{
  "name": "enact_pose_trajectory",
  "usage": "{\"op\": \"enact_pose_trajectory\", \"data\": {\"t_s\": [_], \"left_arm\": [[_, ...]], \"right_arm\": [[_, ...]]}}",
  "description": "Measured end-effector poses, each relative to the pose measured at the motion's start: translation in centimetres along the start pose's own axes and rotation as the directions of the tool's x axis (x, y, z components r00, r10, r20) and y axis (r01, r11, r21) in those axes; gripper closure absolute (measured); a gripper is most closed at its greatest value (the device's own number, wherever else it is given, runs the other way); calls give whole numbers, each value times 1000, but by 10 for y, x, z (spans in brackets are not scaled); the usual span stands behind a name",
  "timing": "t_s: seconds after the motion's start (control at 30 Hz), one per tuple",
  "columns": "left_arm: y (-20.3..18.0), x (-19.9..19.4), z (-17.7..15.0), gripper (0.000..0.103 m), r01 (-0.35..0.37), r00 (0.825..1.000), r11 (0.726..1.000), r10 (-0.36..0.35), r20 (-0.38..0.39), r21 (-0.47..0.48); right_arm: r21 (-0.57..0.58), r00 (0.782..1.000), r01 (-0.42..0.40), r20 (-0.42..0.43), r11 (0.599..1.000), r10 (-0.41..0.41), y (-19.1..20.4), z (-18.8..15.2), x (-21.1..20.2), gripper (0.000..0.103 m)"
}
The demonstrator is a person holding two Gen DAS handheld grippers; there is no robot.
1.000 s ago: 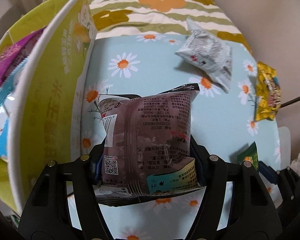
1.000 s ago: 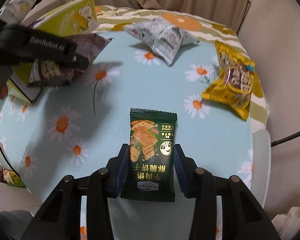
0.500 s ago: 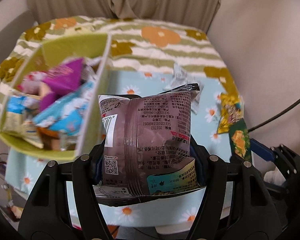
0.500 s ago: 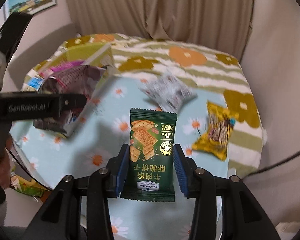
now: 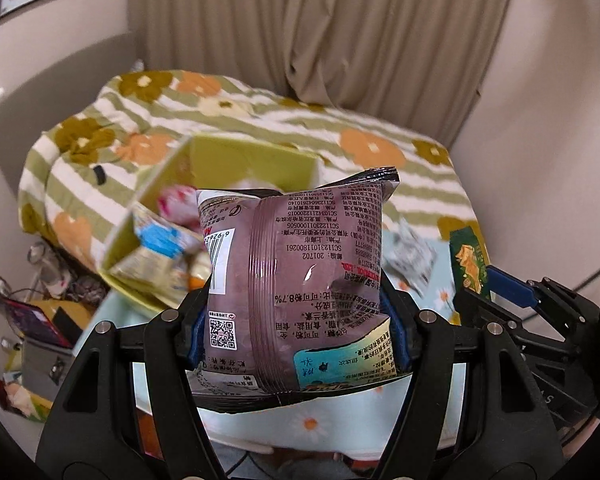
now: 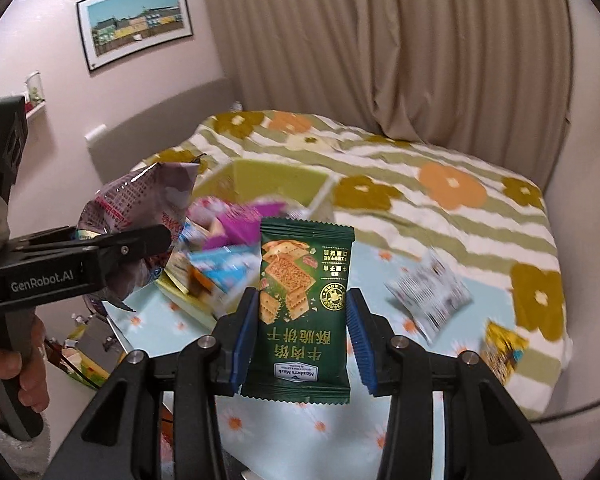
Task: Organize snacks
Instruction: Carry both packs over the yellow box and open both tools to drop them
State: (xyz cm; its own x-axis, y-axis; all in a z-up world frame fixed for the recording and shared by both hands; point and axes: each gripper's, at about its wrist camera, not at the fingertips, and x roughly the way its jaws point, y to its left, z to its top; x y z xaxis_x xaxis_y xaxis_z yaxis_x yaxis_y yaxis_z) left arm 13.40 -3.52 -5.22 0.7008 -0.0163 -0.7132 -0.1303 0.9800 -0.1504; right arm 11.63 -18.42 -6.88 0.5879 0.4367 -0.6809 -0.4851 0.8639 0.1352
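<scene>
My left gripper (image 5: 296, 328) is shut on a brown snack bag (image 5: 296, 276) and holds it high above the table, in front of the green box (image 5: 252, 160). My right gripper (image 6: 302, 320) is shut on a green cracker packet (image 6: 304, 300), also raised in the air. The green box (image 6: 276, 176) holds several snack packets. The brown bag (image 6: 140, 216) and the left gripper show at the left of the right wrist view. The green packet (image 5: 468, 264) shows at the right of the left wrist view.
A silver snack bag (image 6: 428, 292) and a yellow snack bag (image 6: 500, 350) lie on the daisy-print tablecloth (image 6: 300, 424). A bed with a floral striped blanket (image 6: 440, 200) lies behind. Clutter sits on the floor at the left (image 5: 40, 320).
Both grippers have risen well above the table with their packets. The left one now faces the open green box from higher up and further back.
</scene>
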Motion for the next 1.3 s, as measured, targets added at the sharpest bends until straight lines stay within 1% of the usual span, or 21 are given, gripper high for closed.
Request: {"op": "enact_pose_trajectory", "data": {"t_s": [0.07, 0.17, 0.27, 0.33, 0.4, 0.47, 0.6, 0.7, 0.8, 0.87, 0.93, 0.97, 1.0, 1.13, 1.3], "left_arm": [[13, 3, 12, 39, -7, 1000, 1000, 8, 9, -16], [29, 11, 28, 39, 27, 1000, 999, -26, 13, -45], [46, 26, 48, 39, 42, 999, 998, -41, 10, -43], [57, 38, 62, 39, 44, 999, 998, -45, -5, -34], [68, 53, 79, 39, 49, 999, 999, -49, -23, -23], [76, 69, 96, 39, 55, 998, 998, -55, -34, -11], [93, 115, 128, 38, 73, 994, 997, -71, -79, 16], [104, 151, 142, 38, 83, 988, 996, -79, -131, 31], [114, 183, 148, 38, 87, 981, 995, -77, -176, 50], [120, 198, 149, 36, 85, 977, 995, -72, -200, 55], [124, 213, 148, 24, 80, 972, 994, -61, -227, 75], [125, 216, 147, 11, 74, 971, 994, -52, -232, 85], [127, 220, 145, 6, 73, 971, 992, -47, -236, 101], [135, 226, 141, 5, 92, 966, 987, -56, -252, 132], [143, 221, 135, 5, 109, 964, 984, -69, -258, 144]], "right_arm": [[-17, 1000, -11, 13, 1000, 12, 10, 15, 6, 63], [-37, 999, -22, 30, 999, 23, 22, 36, 17, 63], [-42, 999, -15, 29, 999, 16, 32, 57, 33, 63], [-27, 999, -19, 34, 999, 20, 37, 74, 45, 63], [-10, 999, 1, 32, 1000, -1, 40, 86, 58, 63], [25, 1000, 2, 22, 1000, -3, 39, 98, 74, 63], [91, 1000, 31, -4, 995, -31, 37, 121, 108, 63], [130, 998, 59, -22, 990, -57, 36, 132, 130, 63], [178, 996, 85, -42, 980, -78, 34, 140, 150, 63], [201, 994, 103, -55, 974, -94, 33, 142, 160, 63], [227, 992, 121, -69, 966, -108, 33, 143, 169, 63], [235, 991, 129, -75, 963, -114, 34, 145, 173, 63], [244, 989, 138, -82, 960, -121, 35, 144, 176, 63], [279, 985, 161, -105, 947, -137, 37, 143, 187, 63], [303, 983, 168, -129, 938, -134, 40, 139, 195, 63]]}}
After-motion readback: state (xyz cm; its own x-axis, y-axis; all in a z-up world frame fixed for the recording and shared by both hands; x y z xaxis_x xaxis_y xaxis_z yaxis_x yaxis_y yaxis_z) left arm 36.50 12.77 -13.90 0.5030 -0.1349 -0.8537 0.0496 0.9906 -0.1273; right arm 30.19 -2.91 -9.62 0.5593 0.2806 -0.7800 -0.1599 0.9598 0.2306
